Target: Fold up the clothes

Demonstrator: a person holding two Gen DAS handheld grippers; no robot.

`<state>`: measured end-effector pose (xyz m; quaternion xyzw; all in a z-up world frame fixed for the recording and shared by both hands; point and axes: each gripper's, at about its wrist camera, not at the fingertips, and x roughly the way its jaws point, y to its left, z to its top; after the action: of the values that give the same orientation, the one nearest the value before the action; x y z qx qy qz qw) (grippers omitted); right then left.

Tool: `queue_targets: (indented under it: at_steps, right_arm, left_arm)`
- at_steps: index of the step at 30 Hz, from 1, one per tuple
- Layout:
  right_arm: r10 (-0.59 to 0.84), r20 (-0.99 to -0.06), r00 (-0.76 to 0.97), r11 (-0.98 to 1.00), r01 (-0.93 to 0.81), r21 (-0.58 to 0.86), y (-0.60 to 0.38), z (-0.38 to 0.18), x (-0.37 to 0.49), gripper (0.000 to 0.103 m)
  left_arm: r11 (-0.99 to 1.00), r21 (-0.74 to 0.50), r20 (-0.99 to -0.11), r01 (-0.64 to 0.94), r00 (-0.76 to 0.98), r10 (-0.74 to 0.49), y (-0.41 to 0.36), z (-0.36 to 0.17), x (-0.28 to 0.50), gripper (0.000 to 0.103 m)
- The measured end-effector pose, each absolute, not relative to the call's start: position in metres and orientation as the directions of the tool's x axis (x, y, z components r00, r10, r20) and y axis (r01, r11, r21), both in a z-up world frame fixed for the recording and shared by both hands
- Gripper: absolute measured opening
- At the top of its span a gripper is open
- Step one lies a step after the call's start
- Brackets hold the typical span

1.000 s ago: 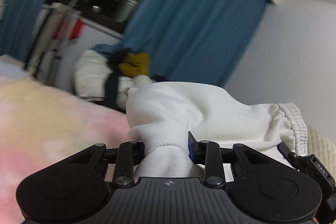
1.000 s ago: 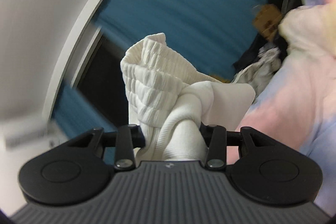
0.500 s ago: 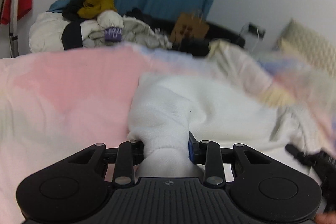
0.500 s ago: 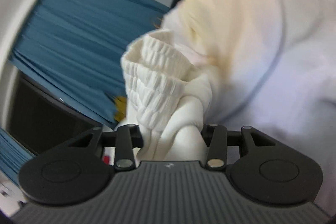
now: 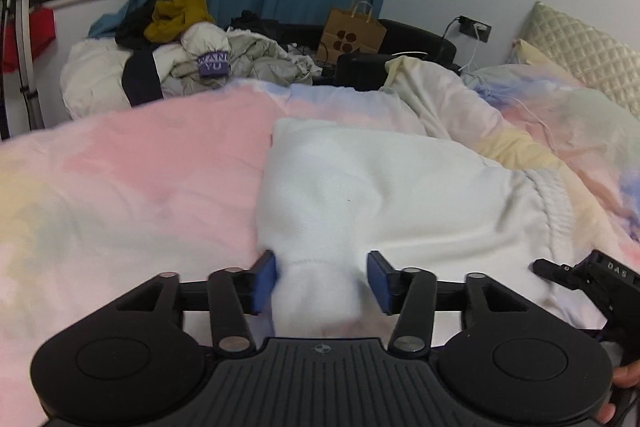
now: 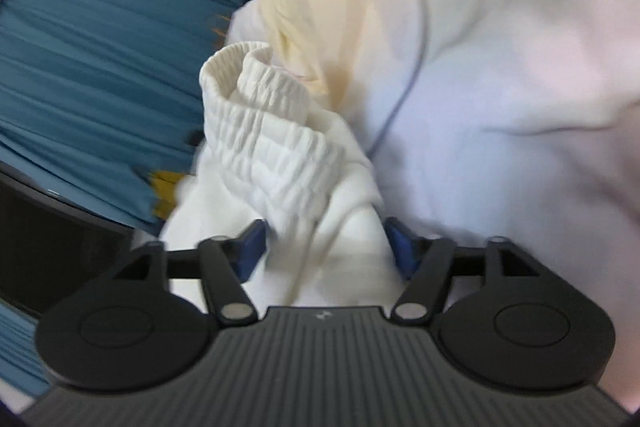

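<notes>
Currently, a white garment (image 5: 384,187) is seen lying on the pastel bed cover (image 5: 132,187), its ribbed waistband (image 6: 264,143) bunched toward the right. The left gripper (image 5: 322,277) is shown with fingers (image 5: 264,281) spread, a gathered bunch of white fabric lying loosely between the blue pads. The right gripper (image 6: 324,249) likewise has its fingers parted around the cloth just below the waistband. A clothes pile (image 5: 192,59) and a paper bag (image 5: 354,35) are seen behind the bed.
</notes>
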<state>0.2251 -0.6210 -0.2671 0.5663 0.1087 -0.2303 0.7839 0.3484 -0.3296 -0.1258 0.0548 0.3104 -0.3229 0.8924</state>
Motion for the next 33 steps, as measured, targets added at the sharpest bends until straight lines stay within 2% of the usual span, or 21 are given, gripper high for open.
queue_targets:
  at_steps: [2, 4, 9, 12, 16, 21, 24, 33]
  right_arm:
    - [-0.265, -0.470, 0.842, 0.288, 0.535, 0.794, -0.610, -0.249, 0.215, 0.073]
    - [-0.289, -0.464, 0.837, 0.359, 0.544, 0.759, -0.599, -0.225, 0.204, 0.073]
    - [-0.324, -0.379, 0.867, 0.557, 0.498, 0.665, -0.565, -0.155, 0.170, 0.073]
    - [-0.318, -0.333, 0.888, 0.664, 0.459, 0.590, -0.538, -0.115, 0.142, 0.073]
    - [-0.315, -0.318, 0.894, 0.768, 0.437, 0.468, -0.502, -0.067, 0.103, 0.073]
    - [-0.311, -0.305, 0.900, 0.839, 0.411, 0.357, -0.458, -0.037, 0.077, 0.073]
    - [-0.313, -0.302, 0.900, 0.867, 0.401, 0.295, -0.431, -0.032, 0.061, 0.084]
    - [-0.357, -0.312, 0.881, 0.884, 0.426, 0.191, -0.384, -0.044, 0.049, 0.083]
  left_arm:
    - [0.782, -0.080, -0.564, 0.618, 0.619, -0.547, -0.315, -0.107, 0.327, 0.073]
    - [0.779, -0.069, -0.547, 0.623, 0.630, -0.552, -0.300, -0.086, 0.306, 0.079]
    - [0.775, -0.034, -0.497, 0.631, 0.662, -0.561, -0.264, -0.029, 0.247, 0.082]
    - [0.770, -0.041, -0.451, 0.637, 0.676, -0.583, -0.240, 0.004, 0.212, 0.089]
    - [0.775, -0.039, -0.390, 0.630, 0.705, -0.592, -0.207, 0.040, 0.159, 0.099]
    - [0.781, -0.022, -0.365, 0.625, 0.722, -0.588, -0.172, 0.058, 0.101, 0.101]
    - [0.801, -0.018, -0.357, 0.599, 0.744, -0.565, -0.154, 0.057, 0.078, 0.101]
    - [0.837, 0.051, -0.354, 0.546, 0.793, -0.496, -0.125, 0.036, 0.048, 0.103]
